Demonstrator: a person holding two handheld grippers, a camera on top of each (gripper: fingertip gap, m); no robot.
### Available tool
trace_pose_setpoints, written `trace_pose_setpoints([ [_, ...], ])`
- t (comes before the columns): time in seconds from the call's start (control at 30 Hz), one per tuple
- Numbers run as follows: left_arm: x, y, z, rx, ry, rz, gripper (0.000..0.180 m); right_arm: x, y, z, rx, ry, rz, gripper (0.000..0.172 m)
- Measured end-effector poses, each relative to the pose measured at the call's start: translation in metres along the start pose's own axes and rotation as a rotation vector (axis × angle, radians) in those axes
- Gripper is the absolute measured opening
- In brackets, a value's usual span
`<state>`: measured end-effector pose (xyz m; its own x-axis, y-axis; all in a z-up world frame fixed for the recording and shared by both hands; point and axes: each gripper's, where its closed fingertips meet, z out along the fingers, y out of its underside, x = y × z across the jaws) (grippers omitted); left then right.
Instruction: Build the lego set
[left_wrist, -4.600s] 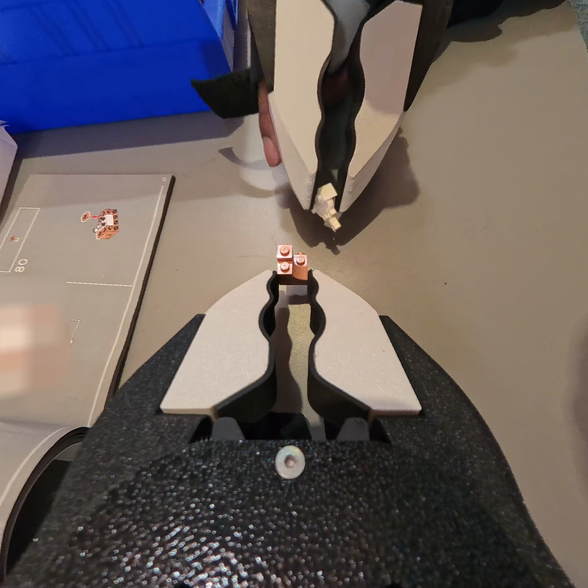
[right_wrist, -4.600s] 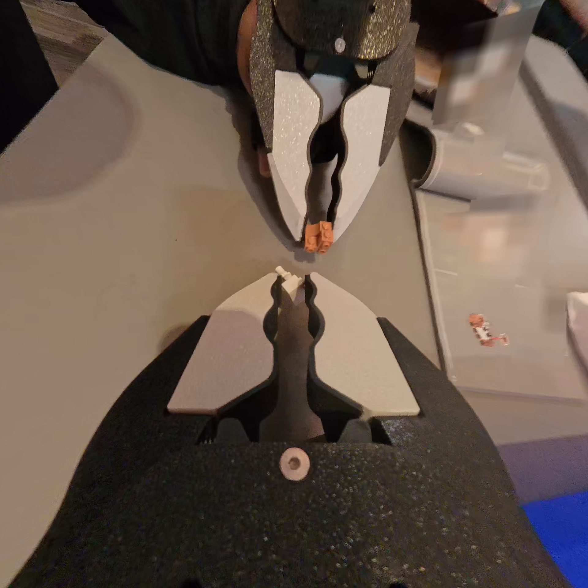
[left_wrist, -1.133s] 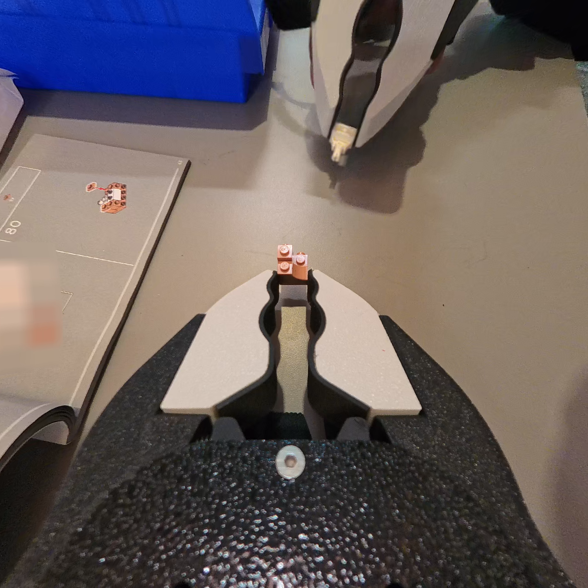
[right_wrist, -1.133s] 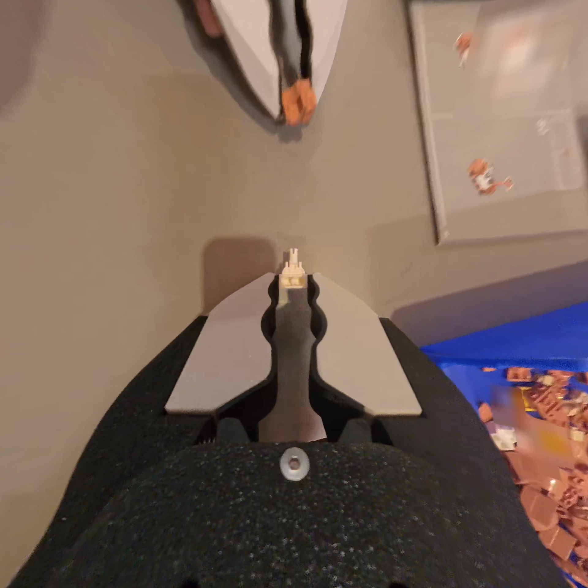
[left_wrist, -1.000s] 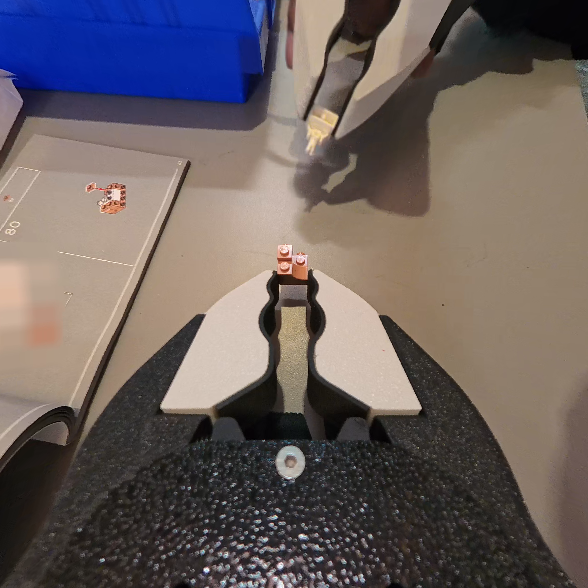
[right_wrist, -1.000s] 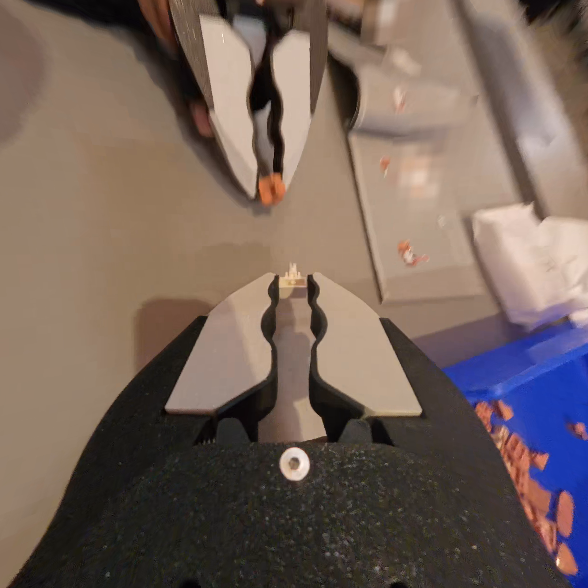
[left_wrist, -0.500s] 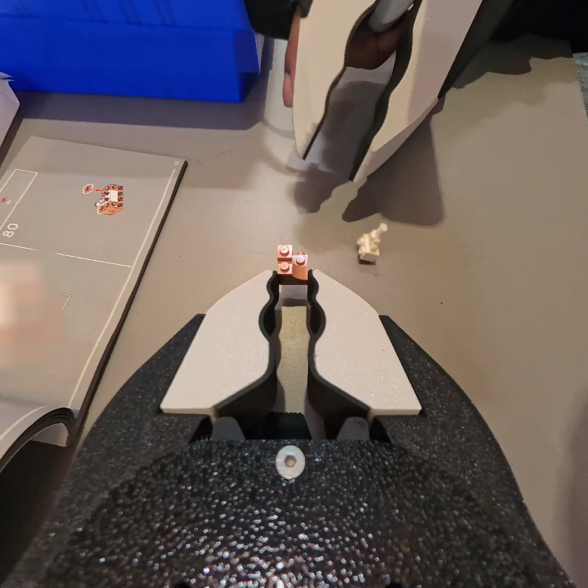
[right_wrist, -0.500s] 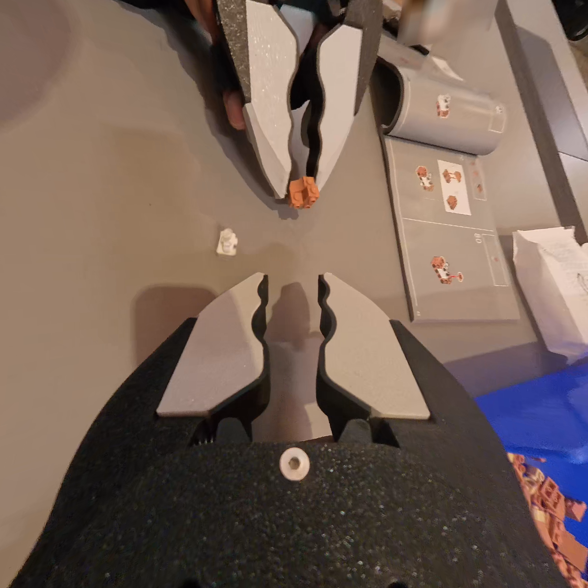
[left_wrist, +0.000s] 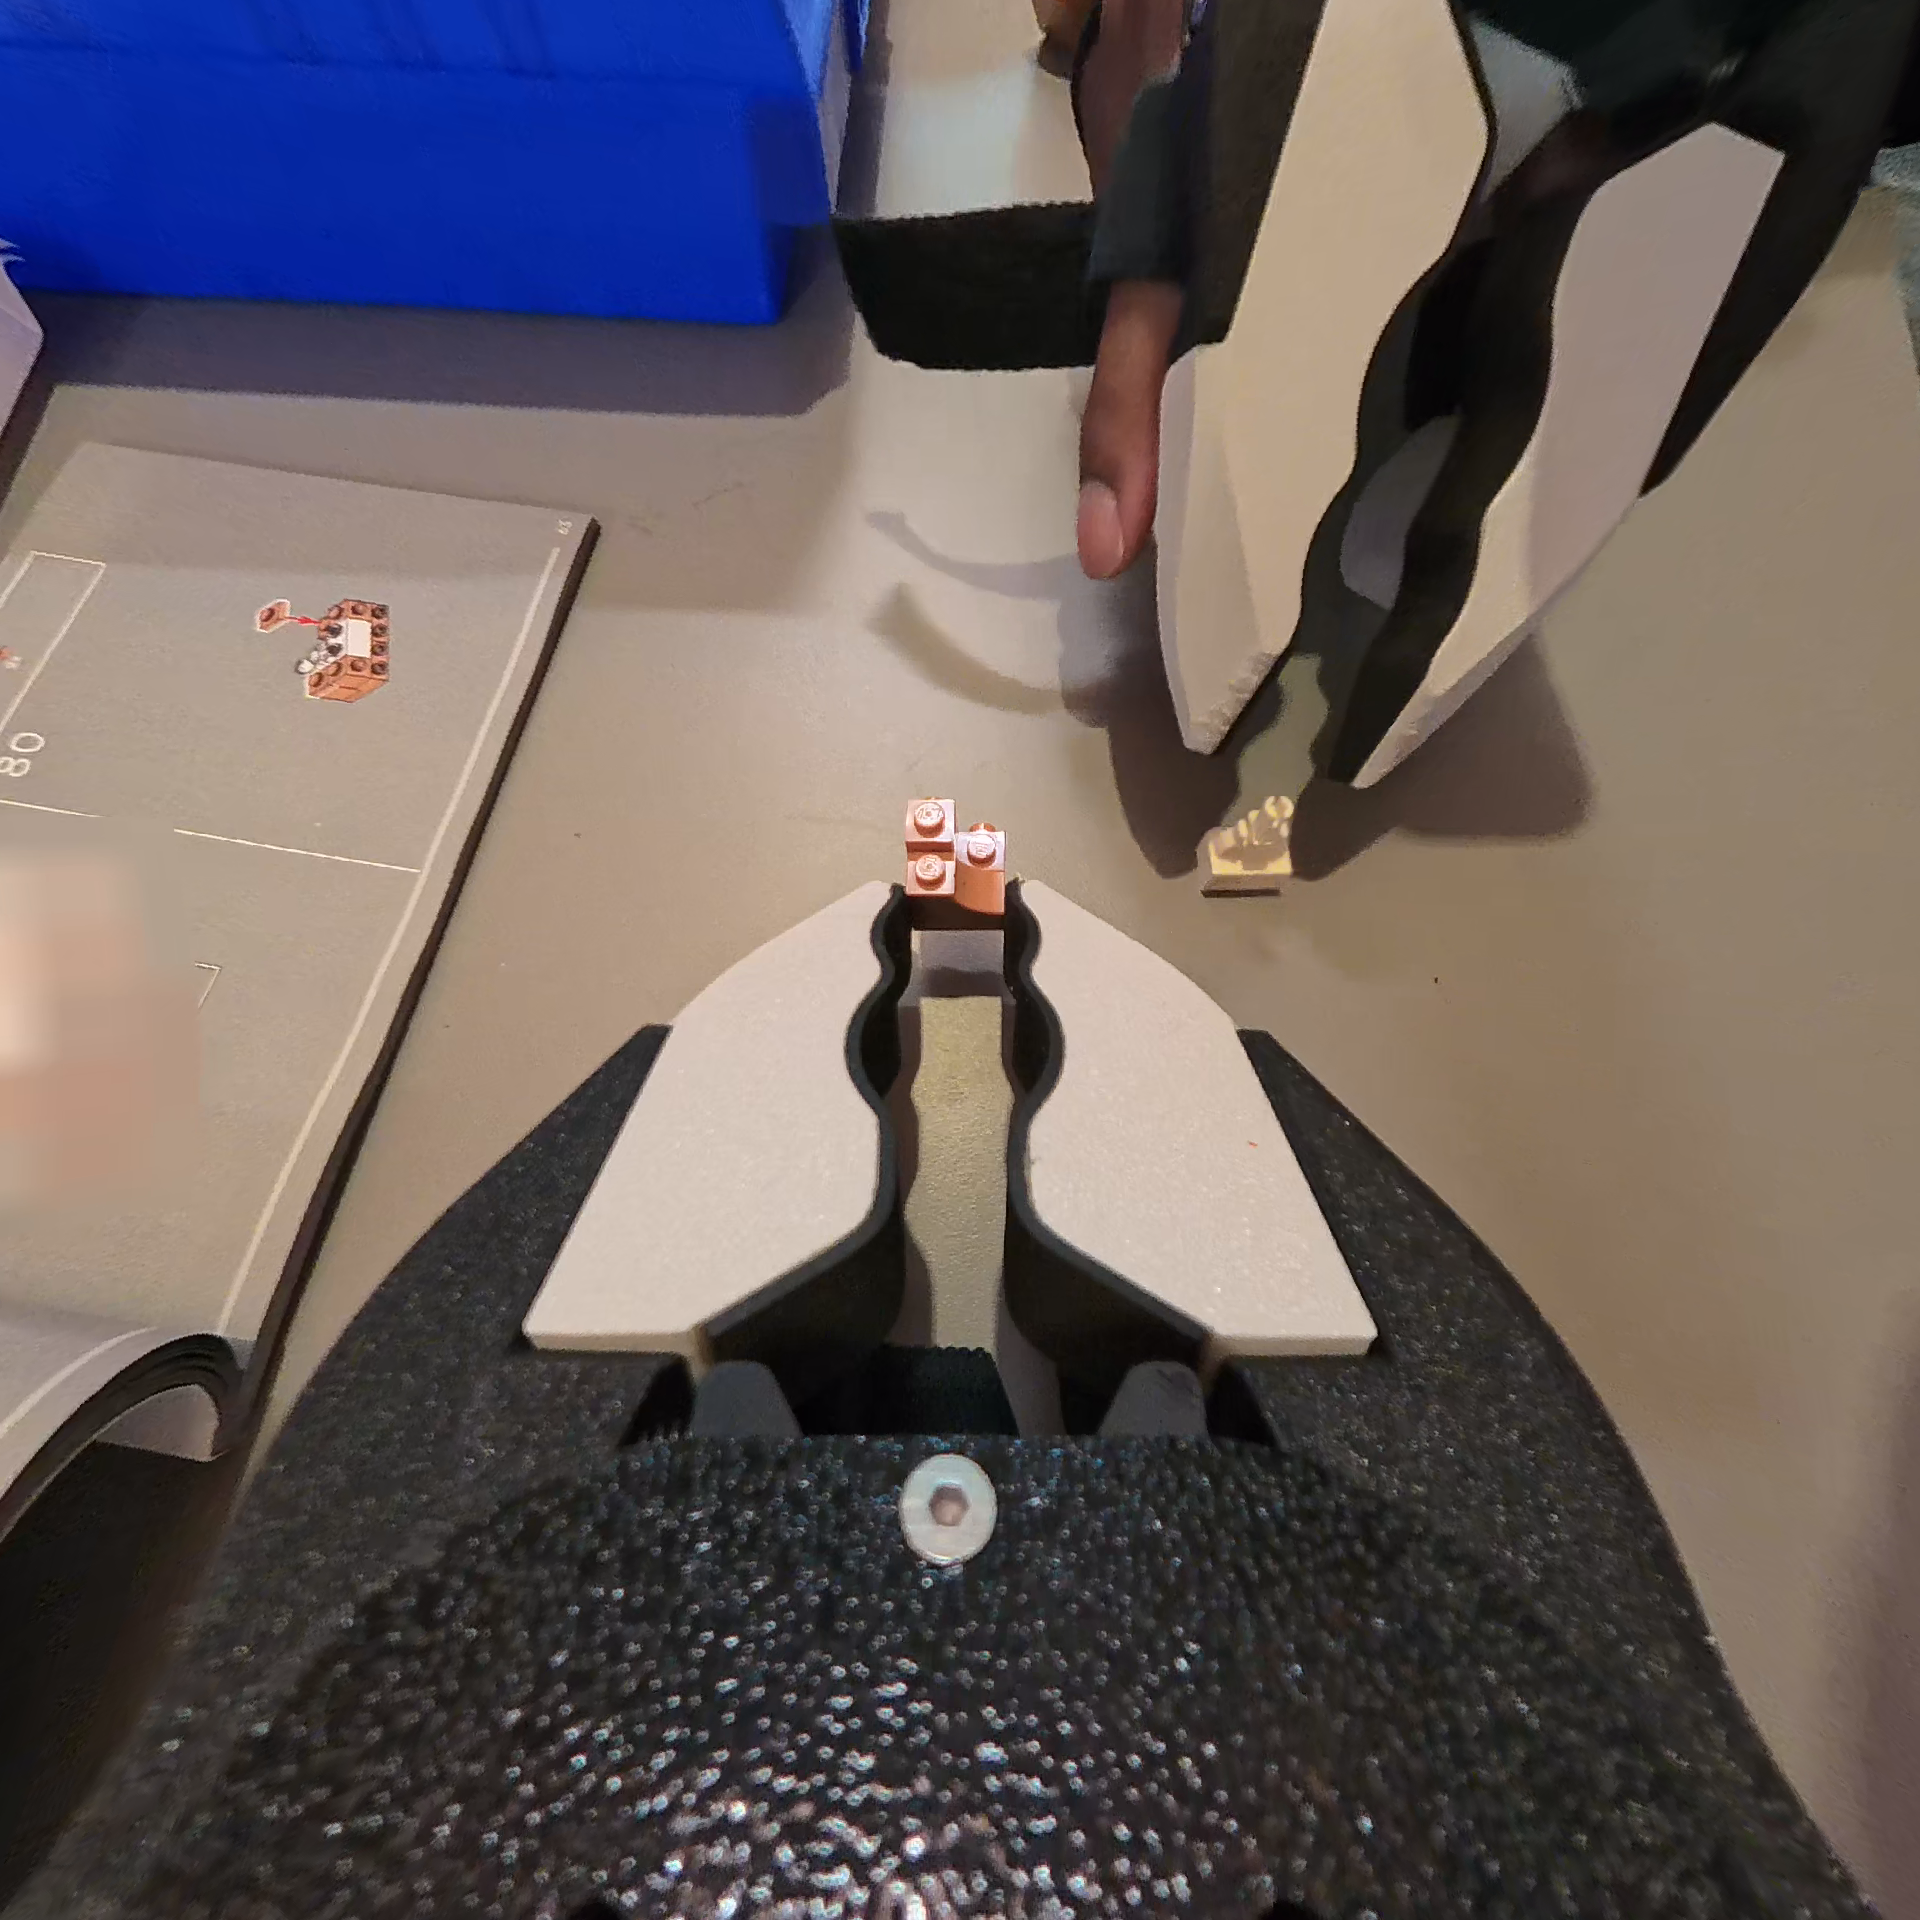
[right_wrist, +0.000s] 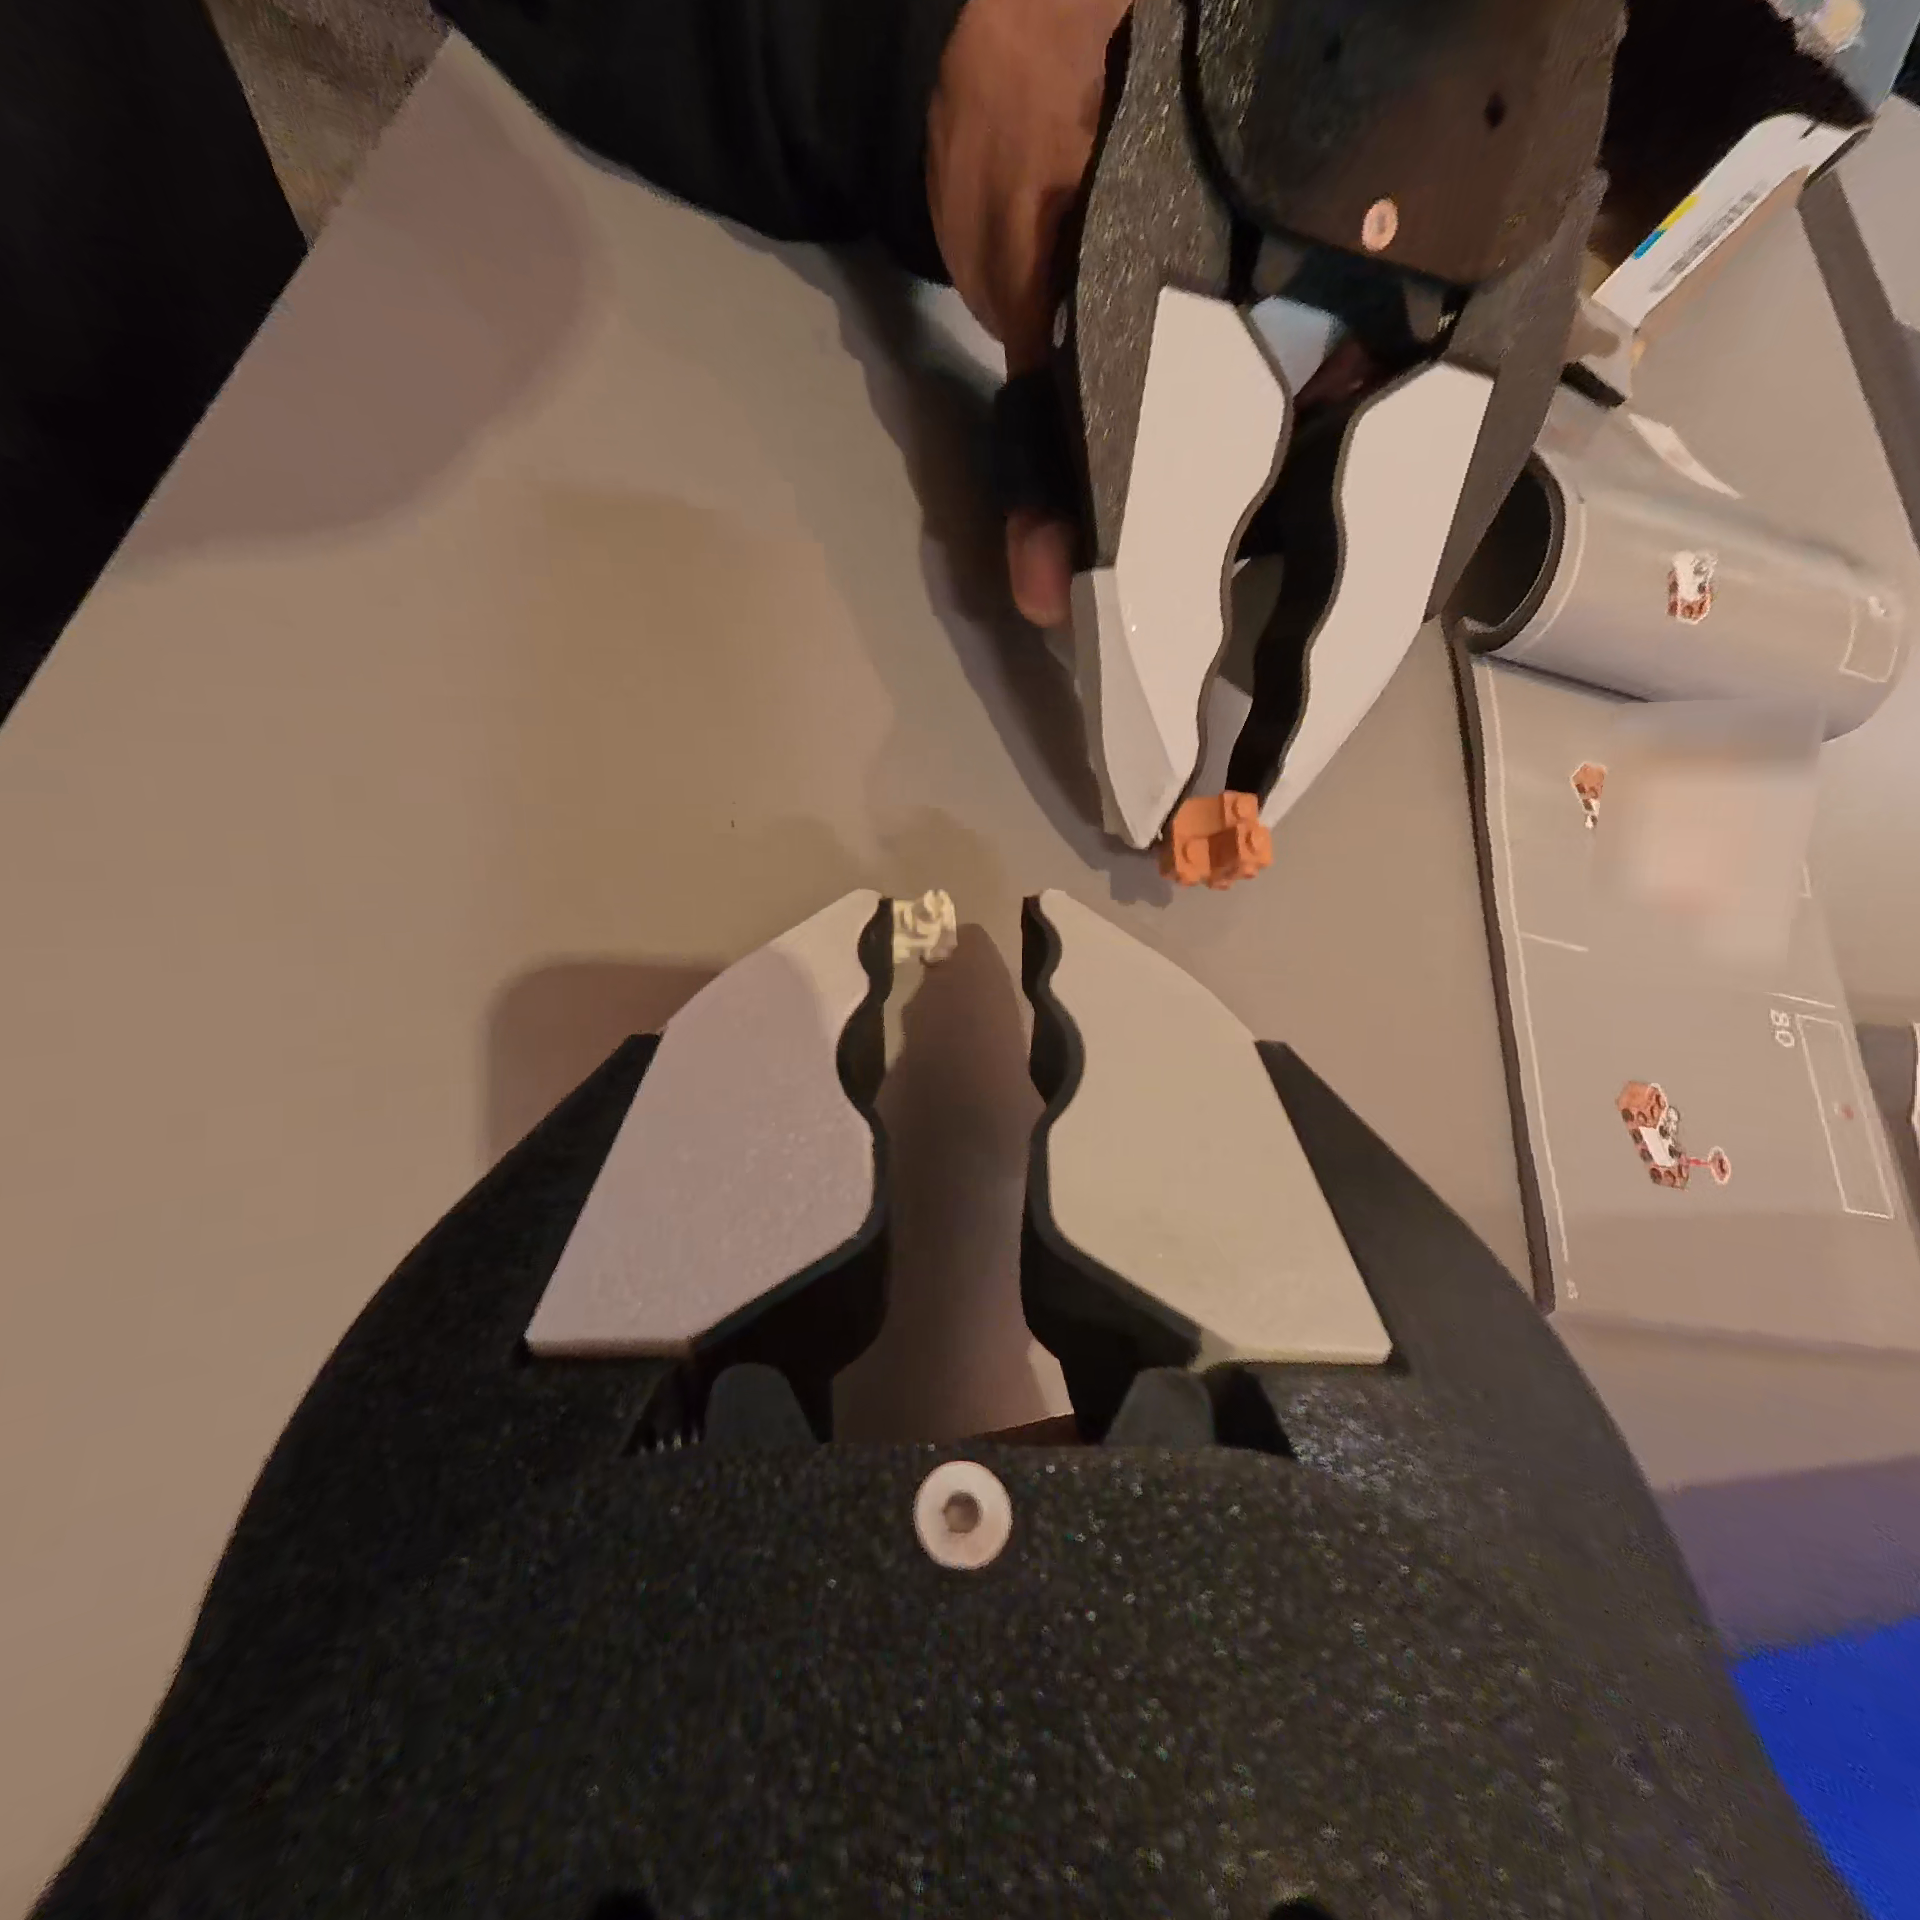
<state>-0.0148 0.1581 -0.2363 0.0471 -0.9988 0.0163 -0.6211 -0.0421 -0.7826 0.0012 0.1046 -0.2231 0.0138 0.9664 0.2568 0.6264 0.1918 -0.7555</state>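
Left tongs (left_wrist: 956, 899) clamped on a small brown brick assembly (left_wrist: 954, 862), both pads pressed against its sides, studs facing up toward the camera. Seen from the right wrist view as an orange-brown cluster (right_wrist: 1216, 840) pinched at the very tips, held just above the grey counter (right_wrist: 520, 727).

Right tongs (right_wrist: 951, 914) parted, gripping nothing. Small cream-white piece (right_wrist: 923, 928) lying on the counter between the fingertips, right against the left-hand pad, with a clear gap to the other pad. From the left wrist view, same piece (left_wrist: 1252, 854) resting on the counter just beneath the parted tips of the right tongs (left_wrist: 1294, 748), slightly blurred. A person's finger (left_wrist: 1117, 457) alongside that gripper's grey finger.

Open instruction booklet (left_wrist: 260, 831) flat on the counter beside the left tongs, printed with small brick-model diagrams; pages curled over at one end (right_wrist: 1683, 613). Blue bin (left_wrist: 416, 145) behind the booklet at the far side of the counter, a corner of blue also at the lower edge of the right wrist view (right_wrist: 1829, 1787). Brown assembly and cream piece near each other, not touching.
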Motion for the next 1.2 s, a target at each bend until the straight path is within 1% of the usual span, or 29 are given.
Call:
trace_pose_setpoints([
  [0.1, 0.001, 0.001, 0.0, -0.006, 0.0, 0.007, 0.016, -0.001, -0.003, 0.002, 0.003, 0.001, 0.012, 0.021],
  [0.23, 0.003, 0.002, 0.0, -0.014, 0.004, 0.013, 0.016, -0.001, 0.002, 0.004, -0.025, 0.0, 0.013, 0.017],
  [0.67, 0.006, 0.004, -0.001, -0.017, 0.022, 0.01, 0.016, 0.003, 0.004, 0.005, -0.013, -0.009, 0.062, 0.007],
  [0.77, 0.006, 0.004, -0.002, -0.012, 0.024, 0.007, 0.016, 0.003, 0.005, 0.005, -0.014, -0.015, 0.067, 0.007],
  [0.93, 0.006, 0.004, -0.003, -0.012, 0.027, 0.0, 0.016, 0.0, 0.011, 0.003, -0.045, -0.048, 0.073, 0.013],
  [1.2, 0.006, 0.005, -0.003, -0.02, 0.026, 0.003, 0.016, -0.001, 0.011, 0.006, -0.04, -0.05, 0.064, 0.011],
])
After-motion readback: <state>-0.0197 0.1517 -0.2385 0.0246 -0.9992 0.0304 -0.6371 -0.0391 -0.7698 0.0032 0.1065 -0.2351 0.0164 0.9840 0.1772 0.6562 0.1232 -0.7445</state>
